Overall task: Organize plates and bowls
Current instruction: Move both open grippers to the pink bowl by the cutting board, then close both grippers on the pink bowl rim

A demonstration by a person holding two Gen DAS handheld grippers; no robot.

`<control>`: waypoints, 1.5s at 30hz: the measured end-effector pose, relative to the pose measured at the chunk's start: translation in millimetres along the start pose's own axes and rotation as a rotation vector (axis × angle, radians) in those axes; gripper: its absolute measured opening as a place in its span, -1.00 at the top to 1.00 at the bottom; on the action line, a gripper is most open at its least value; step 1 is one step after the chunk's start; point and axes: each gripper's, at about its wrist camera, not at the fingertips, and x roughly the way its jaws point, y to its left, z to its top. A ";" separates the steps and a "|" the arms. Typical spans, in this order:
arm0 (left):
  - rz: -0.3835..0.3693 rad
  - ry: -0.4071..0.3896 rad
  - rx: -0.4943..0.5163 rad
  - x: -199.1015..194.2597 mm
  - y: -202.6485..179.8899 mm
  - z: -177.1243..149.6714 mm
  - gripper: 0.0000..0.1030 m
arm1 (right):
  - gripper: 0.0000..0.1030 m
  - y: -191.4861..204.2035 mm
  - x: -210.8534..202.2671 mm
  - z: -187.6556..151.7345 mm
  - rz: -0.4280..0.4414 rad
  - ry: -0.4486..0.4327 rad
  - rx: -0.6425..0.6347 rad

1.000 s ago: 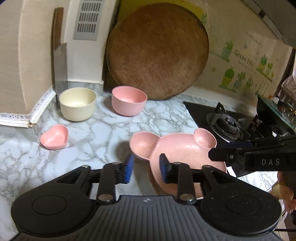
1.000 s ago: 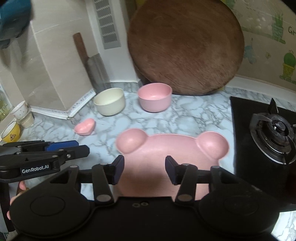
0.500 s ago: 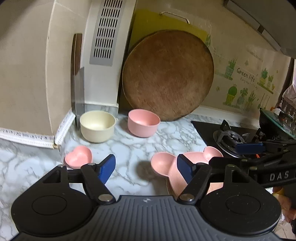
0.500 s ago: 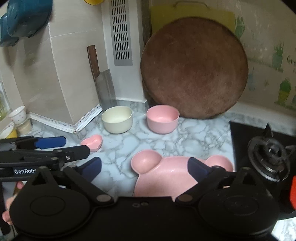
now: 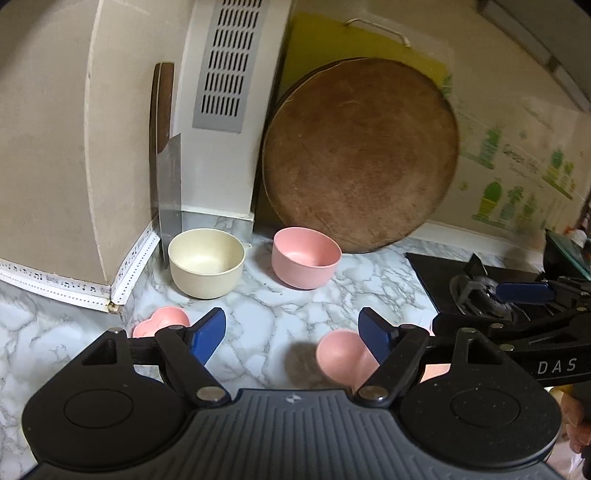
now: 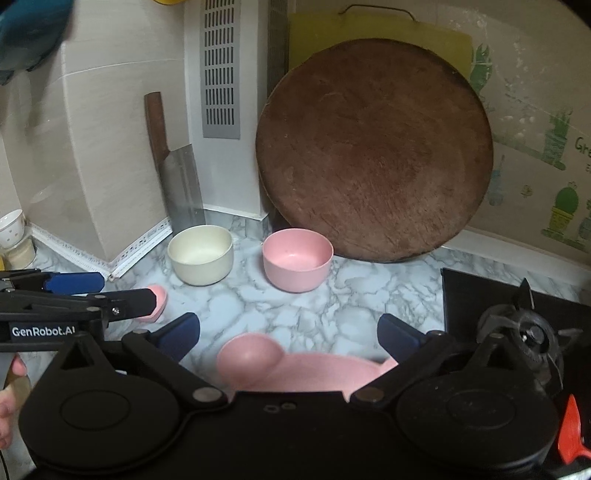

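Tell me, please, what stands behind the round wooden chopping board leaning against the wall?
Behind the round wooden chopping board a yellow cutting board leans on the wall; only its top edge, upper corners and a wire hanger show. The rest is covered, so anything else behind cannot be seen.

The countertop point(image 6: 351, 295) is white marble with grey veining; on it stand a cream bowl point(image 6: 201, 260), a pink bowl point(image 6: 297, 264), a pink heart-shaped dish point(image 5: 162, 321) and, at bottom centre, a pink bear-eared plate point(image 6: 258, 362). The round cutting board point(image 6: 373, 151) at upper centre is dark brown, with a yellow board point(image 6: 317, 33) behind it. Both grippers are black with blue finger pads point(image 5: 208, 334).
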 end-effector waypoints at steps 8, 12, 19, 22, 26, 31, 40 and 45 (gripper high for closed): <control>0.070 0.000 0.025 41.2 -4.9 32.8 -0.53 | -1.00 -29.7 43.0 29.7 0.019 0.027 -0.005; 0.087 0.019 0.037 65.6 -8.4 47.3 -0.53 | -1.00 -45.4 66.6 41.0 0.034 0.055 0.030; 0.095 0.065 0.057 111.5 -11.0 68.8 -0.53 | -0.97 -65.3 107.1 57.3 0.039 0.107 0.096; 0.101 0.091 0.047 133.0 -9.0 80.1 -0.53 | -0.95 -70.2 123.7 61.0 0.033 0.108 0.102; 0.117 0.112 0.057 161.7 -9.1 96.0 -0.53 | -0.89 -74.7 147.0 64.6 0.046 0.143 0.105; 0.100 0.160 0.025 194.8 -4.0 106.4 -0.53 | -0.77 -81.5 172.1 69.9 0.041 0.176 0.149; 0.081 0.261 -0.054 242.9 7.5 112.2 -0.52 | -0.41 -93.4 216.0 78.3 0.087 0.283 0.227; 0.068 0.305 -0.091 259.4 14.1 113.3 -0.30 | -0.07 -100.9 230.8 78.5 0.108 0.322 0.294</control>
